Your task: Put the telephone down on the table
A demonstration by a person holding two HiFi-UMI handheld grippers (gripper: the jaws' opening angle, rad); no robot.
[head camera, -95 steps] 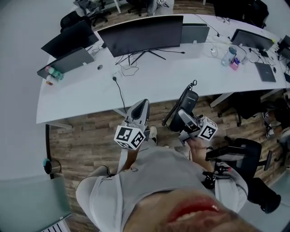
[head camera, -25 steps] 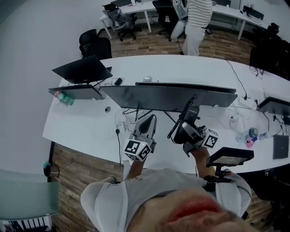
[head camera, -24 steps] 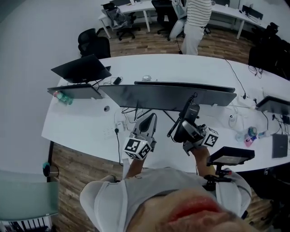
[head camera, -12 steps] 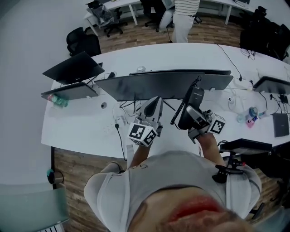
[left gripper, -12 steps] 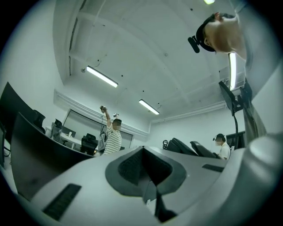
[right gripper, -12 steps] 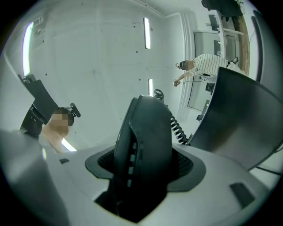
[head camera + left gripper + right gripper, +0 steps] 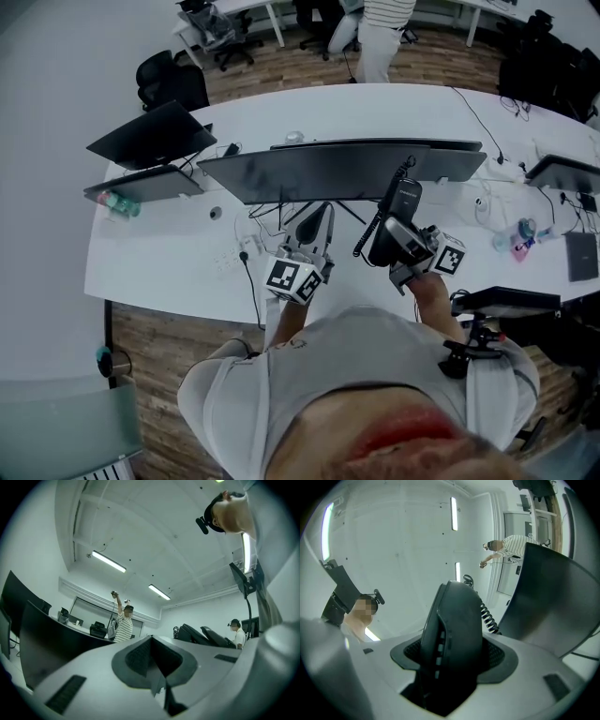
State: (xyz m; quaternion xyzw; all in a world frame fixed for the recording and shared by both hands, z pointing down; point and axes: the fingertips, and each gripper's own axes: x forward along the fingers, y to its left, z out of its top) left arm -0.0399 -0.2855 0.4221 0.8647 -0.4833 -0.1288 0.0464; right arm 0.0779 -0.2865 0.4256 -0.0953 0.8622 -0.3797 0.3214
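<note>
The telephone (image 7: pixel 400 214) is a black handset with a coiled cord (image 7: pixel 359 246) hanging from it. It stands upright in my right gripper (image 7: pixel 405 240), whose jaws are shut on it, above the white table (image 7: pixel 169 262) just in front of a wide monitor (image 7: pixel 337 169). In the right gripper view the telephone (image 7: pixel 454 630) fills the space between the jaws of the right gripper (image 7: pixel 452 660), and its cord (image 7: pixel 488 617) curls behind it. To the left, my left gripper (image 7: pixel 317 225) hovers over the table, shut and holding nothing; the left gripper (image 7: pixel 153 645) points up at the ceiling.
Cables and a small white adapter (image 7: pixel 249 246) lie on the table by the monitor's stand. Two more screens (image 7: pixel 150 136) and a bottle (image 7: pixel 120 204) sit at the left, cups and a laptop (image 7: pixel 578 255) at the right. A person (image 7: pixel 375 28) stands beyond the table near office chairs (image 7: pixel 173 84).
Since the earliest frame both grippers have come from over the floor to over the table, close to the monitor. In the last half second they have barely moved.
</note>
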